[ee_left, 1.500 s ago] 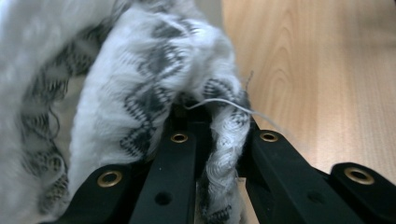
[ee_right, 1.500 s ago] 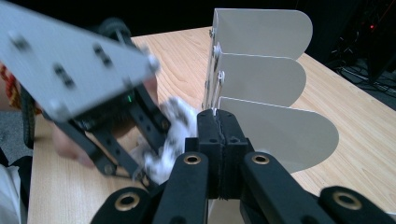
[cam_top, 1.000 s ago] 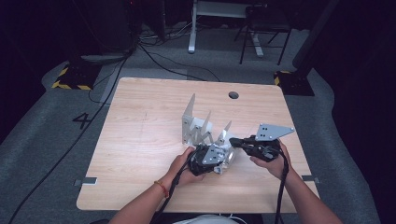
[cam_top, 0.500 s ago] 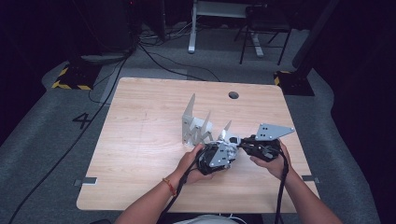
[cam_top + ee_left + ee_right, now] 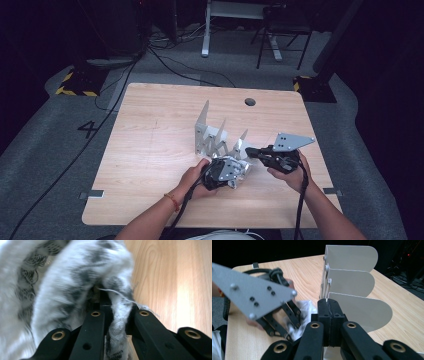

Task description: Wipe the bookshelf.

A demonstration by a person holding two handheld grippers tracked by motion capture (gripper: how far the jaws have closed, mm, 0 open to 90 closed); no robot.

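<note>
Left gripper (image 5: 113, 312) clenched on furry grey-and-white cloth (image 5: 75, 277); right gripper (image 5: 330, 306) clenched empty beside metal divider rack (image 5: 352, 272).

The left gripper (image 5: 110, 322) has its two black jaws drawn close on a fold of fluffy white cloth with grey-black markings (image 5: 75, 277); a strip of it is pinched between them and runs down the gap; the cloth bulges up ahead and to the gripper's left; a loose thread strays off rightward; the pale wooden bench (image 5: 175, 282) lies to its right.
</note>
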